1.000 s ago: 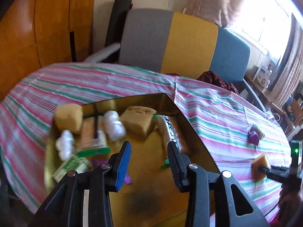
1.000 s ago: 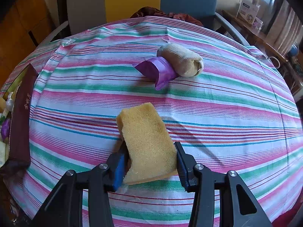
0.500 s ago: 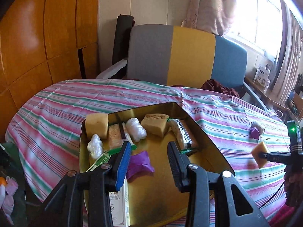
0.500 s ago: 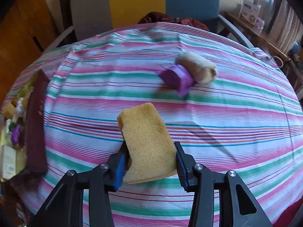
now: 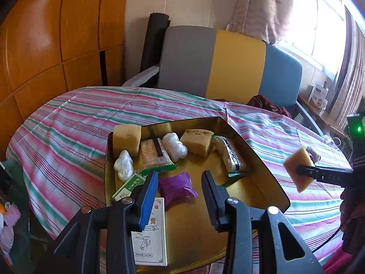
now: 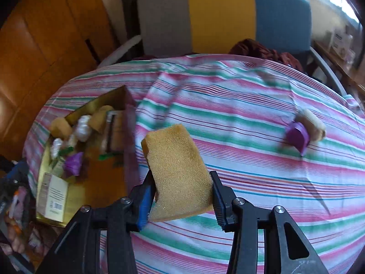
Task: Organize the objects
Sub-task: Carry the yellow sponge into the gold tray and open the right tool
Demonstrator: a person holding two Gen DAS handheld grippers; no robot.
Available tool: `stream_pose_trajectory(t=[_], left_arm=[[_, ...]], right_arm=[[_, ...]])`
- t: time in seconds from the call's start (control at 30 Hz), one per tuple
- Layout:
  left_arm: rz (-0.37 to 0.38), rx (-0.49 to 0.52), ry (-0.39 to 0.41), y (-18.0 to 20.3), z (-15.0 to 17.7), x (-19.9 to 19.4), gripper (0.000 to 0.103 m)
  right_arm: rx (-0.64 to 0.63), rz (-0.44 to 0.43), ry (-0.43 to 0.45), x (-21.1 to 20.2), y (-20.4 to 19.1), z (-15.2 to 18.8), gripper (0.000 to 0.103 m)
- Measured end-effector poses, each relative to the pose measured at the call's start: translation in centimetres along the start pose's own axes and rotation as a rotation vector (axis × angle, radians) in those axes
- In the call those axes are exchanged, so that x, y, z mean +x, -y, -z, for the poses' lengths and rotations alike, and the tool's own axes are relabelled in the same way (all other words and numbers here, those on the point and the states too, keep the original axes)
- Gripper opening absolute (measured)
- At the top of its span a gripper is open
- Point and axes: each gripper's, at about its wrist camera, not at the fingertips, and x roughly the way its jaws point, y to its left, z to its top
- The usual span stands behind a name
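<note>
My right gripper (image 6: 182,178) is shut on a yellow sponge (image 6: 175,159), held in the air above the striped tablecloth just right of the gold tray (image 6: 102,187). From the left wrist view the same sponge (image 5: 296,166) hangs at the right, beside the tray's (image 5: 262,166) rim. My left gripper (image 5: 179,178) stands open over the tray's near part, with nothing between its fingers; a purple packet (image 5: 176,187) lies on the tray floor below. Two more sponges (image 5: 126,139), white wrapped bundles (image 5: 174,143), snack bars (image 5: 230,157) and a green box (image 5: 132,182) also lie in the tray.
On the cloth at the far right lie a second purple packet (image 6: 297,135) and a beige roll (image 6: 312,123), touching each other. A white leaflet box (image 5: 150,235) lies at the tray's near edge. A grey, yellow and blue chair (image 5: 228,68) stands behind the table.
My right gripper lifted the sponge off the cloth and carried it left toward the tray. My left gripper drew back from the tray, so more of it shows.
</note>
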Motion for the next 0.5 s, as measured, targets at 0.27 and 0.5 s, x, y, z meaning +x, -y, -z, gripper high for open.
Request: stream_pose_trajectory(t=[0.27,0.5], left_arm=[[-0.011,-0.056,0.017,-2.4,0.1,-0.7,0.040],[-0.041,-0.084,0.016,-4.2,0.2,-0.6,0.040]], right_arm=[[-0.099,-0.093,0.012,0.5,-6.9,-2.0,0.046],[-0.194,-0.165,-0.010,3.3,-14.0,-4.5,0.046]])
